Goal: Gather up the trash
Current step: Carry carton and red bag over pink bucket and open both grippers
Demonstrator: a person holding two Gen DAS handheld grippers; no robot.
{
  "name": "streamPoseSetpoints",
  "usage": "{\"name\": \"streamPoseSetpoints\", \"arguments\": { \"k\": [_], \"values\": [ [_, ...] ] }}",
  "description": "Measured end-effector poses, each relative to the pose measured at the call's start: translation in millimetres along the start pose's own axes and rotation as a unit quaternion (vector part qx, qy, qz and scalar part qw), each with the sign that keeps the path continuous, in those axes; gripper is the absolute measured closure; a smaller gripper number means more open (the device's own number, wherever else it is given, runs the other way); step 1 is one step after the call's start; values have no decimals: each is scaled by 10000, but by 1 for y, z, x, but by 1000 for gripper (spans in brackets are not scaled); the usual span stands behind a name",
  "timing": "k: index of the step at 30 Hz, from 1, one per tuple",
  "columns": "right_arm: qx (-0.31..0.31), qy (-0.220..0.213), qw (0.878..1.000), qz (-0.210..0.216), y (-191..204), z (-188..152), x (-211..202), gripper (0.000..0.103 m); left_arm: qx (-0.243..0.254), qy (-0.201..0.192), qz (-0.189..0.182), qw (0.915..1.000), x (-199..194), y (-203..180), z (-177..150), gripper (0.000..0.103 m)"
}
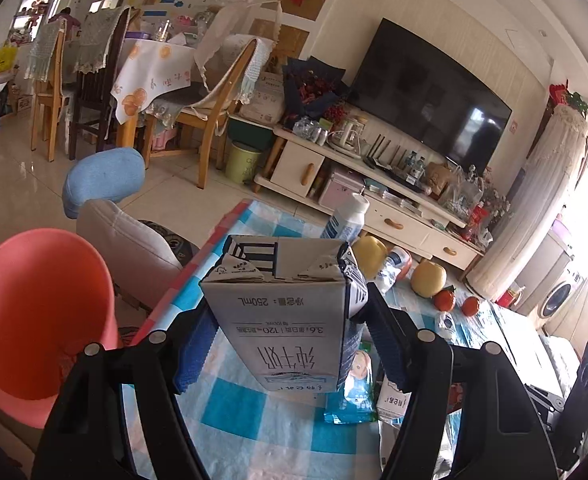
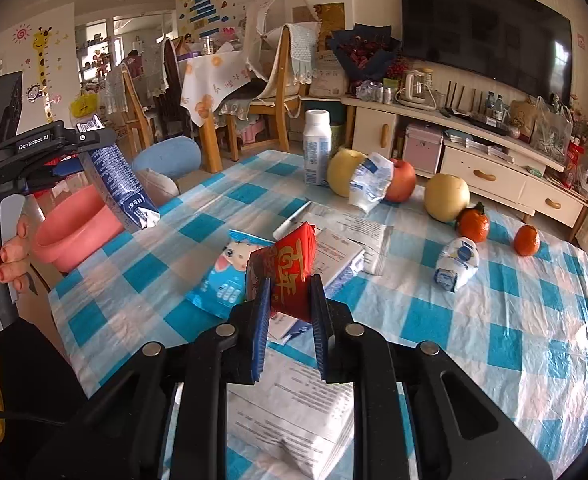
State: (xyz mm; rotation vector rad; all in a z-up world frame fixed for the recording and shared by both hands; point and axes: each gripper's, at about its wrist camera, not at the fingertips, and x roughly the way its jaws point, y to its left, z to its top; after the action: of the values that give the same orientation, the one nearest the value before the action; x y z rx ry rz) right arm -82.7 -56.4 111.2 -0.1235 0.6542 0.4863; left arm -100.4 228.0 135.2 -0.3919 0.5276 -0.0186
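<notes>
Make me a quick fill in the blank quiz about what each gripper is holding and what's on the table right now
1. The left gripper is shut on a ____ carton.
2. The right gripper is shut on a ____ snack packet.
3. The basin beside the table is ____ in colour.
4. The white bottle stands ____ by the fruit.

Answers: milk; red; pink; upright

- Ahead of right gripper: blue wet-wipe pack, papers.
- Farther ahead: white bottle, pears, apple.
- Right: open checked tablecloth.
- Left of left gripper: pink basin, unobstructed.
</notes>
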Motion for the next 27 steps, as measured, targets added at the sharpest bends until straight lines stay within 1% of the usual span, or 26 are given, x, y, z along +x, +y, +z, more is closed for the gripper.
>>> {"name": "streamPoseSetpoints", "arguments": {
  "k": [3,8,12,16,21,24,27],
  "values": [
    [-86,-35,9998,197,24,11,5,82,-138,-159,122,9997,-11,20,7,33],
    [-381,-71,9973,622,79,34,20,82,-434,-462,446,9970,-30,61,21,33],
    [-725,-83,9927,961,130,55,36,82,-738,-675,758,9921,-43,101,28,33],
    [-1022,-112,9864,1280,177,76,53,82,-1080,-767,1039,9857,-50,140,29,33],
    [-1331,-97,9787,1563,232,98,81,82,-1397,-745,1302,9788,-49,183,28,33],
    [-1397,-54,9755,1699,257,104,98,82,-1472,-643,1554,9747,-42,202,26,33],
    [-1452,55,9727,1808,279,107,117,81,-1585,-541,1659,9718,-36,218,25,32]
  ]
}}
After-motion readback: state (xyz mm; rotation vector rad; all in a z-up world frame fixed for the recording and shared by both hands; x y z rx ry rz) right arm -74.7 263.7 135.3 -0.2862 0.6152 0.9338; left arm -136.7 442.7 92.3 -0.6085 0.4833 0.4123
